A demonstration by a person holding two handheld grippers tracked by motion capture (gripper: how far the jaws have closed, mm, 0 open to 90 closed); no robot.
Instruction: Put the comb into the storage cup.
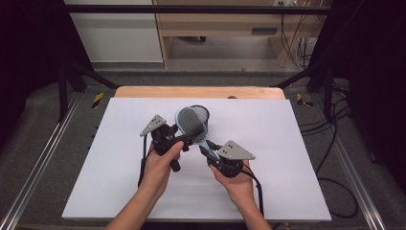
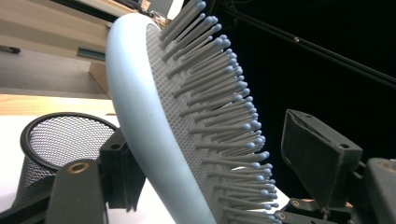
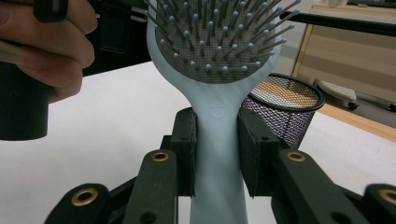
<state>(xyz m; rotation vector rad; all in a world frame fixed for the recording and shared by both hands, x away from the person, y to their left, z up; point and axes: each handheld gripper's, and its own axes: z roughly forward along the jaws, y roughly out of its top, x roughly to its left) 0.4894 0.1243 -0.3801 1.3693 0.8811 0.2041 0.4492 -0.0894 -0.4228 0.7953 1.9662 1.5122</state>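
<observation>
A pale blue hairbrush (image 1: 191,123) with grey bristles is held up over the white table. My right gripper (image 1: 207,147) is shut on its handle; in the right gripper view both pads (image 3: 187,149) press the handle's sides (image 3: 217,140). My left gripper (image 1: 189,139) reaches in from the left around the brush head. In the left gripper view the head (image 2: 140,102) stands between the jaws: the left pad (image 2: 121,163) lies against its smooth back, and the right pad (image 2: 317,154) stands a little clear of the bristle tips.
A black mesh cup (image 1: 203,111) stands upright just behind the brush, also visible as the cup (image 2: 60,140) and the cup (image 3: 285,107). The white mat (image 1: 287,143) has free room on both sides. Wooden furniture and cables lie beyond the table's far edge.
</observation>
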